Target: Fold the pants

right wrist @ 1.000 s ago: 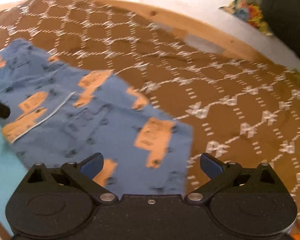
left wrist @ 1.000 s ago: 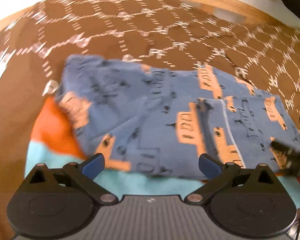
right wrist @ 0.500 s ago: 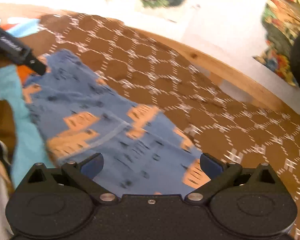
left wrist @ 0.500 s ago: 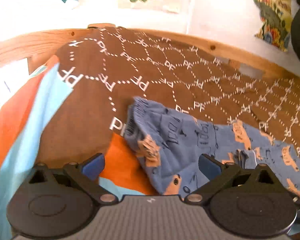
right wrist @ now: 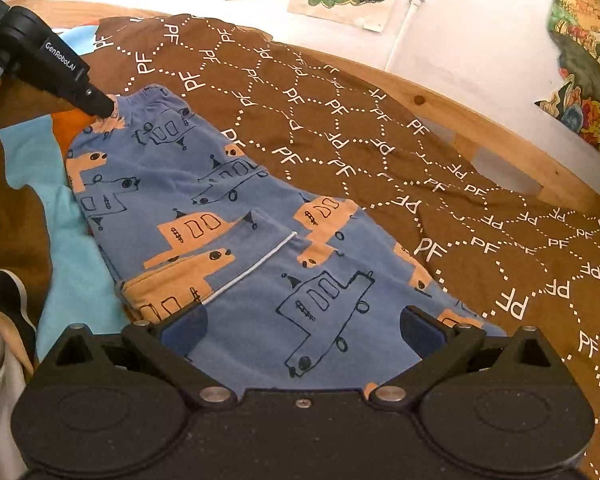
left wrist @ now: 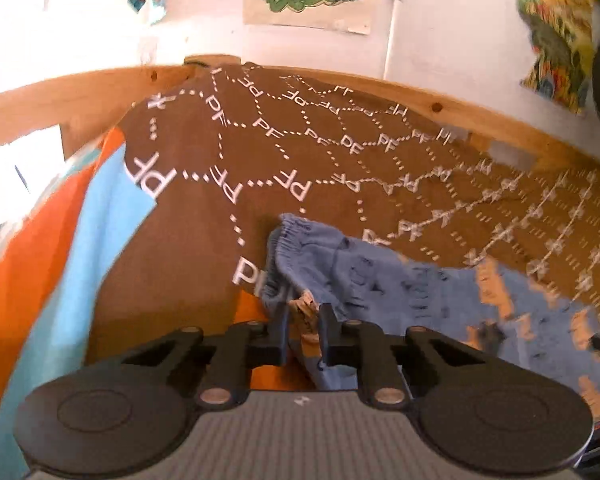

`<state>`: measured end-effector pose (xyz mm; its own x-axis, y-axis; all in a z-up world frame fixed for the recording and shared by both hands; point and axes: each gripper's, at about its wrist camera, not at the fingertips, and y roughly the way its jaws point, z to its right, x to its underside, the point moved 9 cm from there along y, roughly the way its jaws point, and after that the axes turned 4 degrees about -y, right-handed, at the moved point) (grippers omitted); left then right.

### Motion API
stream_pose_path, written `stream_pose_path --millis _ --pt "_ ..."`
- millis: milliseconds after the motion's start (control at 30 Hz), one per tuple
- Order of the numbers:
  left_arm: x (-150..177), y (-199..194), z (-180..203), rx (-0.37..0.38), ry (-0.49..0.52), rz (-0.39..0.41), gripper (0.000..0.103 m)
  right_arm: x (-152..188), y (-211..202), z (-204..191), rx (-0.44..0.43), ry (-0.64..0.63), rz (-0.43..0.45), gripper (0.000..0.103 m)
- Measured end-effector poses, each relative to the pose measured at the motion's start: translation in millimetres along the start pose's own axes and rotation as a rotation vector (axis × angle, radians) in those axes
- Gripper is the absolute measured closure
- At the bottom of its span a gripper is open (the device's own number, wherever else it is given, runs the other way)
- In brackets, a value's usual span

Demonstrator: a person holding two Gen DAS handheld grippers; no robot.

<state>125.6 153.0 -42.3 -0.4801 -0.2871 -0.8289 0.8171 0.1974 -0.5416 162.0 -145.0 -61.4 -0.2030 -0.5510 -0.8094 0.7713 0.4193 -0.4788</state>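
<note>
Left wrist view | left gripper (left wrist: 303, 320) jaws closing on pants (right wrist: 236, 216) waistband corner | pants lie on brown blanket (right wrist: 380, 152) | right gripper (right wrist: 300, 330) gaping above leg end | fabric soft, light, limp; grasp corners

The pants (right wrist: 236, 216) lie spread on the blanket (right wrist: 380, 132) covering the bed, waistband at the far left. The left gripper (left wrist: 303, 320) sits at that waistband corner, its jaws closing with cloth between them. The right gripper (right wrist: 302, 328) hangs over the near end, jaws apart. Behind the blanket runs the bed rail (right wrist: 480, 120), then the wall (right wrist: 460, 32).
</note>
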Motion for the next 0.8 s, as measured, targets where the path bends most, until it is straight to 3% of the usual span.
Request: stream_pose_path --millis 100,200,267,433,633,800 --pt "8.2 12.1 -8.4 -0.056 0.022 -0.035 0.088 0.1 0.2 0.5 -0.003 0.006 -0.002 0.001" --pt "8.2 11.2 -14.2 -0.034 -0.032 -0.03 0.083 0.1 -0.1 0.7 -0.005 0.006 -0.002 0.001" --pt "6.8 11.9 -13.1 -0.005 -0.043 -0.032 0.067 0.4 0.0 0.8 -0.006 0.008 -0.002 0.001" --pt "-0.2 21.9 -10.4 0.017 -0.033 -0.032 0.058 0.9 0.6 1.0 -0.007 0.012 -0.004 0.001" --pt "-8.4 36.7 -18.8 0.094 -0.125 -0.042 0.058 0.9 0.7 1.1 -0.008 0.012 -0.003 0.001" --pt "-7.1 37.6 -15.4 0.09 -0.105 -0.052 0.058 0.9 0.7 1.1 -0.009 0.012 -0.003 0.001"
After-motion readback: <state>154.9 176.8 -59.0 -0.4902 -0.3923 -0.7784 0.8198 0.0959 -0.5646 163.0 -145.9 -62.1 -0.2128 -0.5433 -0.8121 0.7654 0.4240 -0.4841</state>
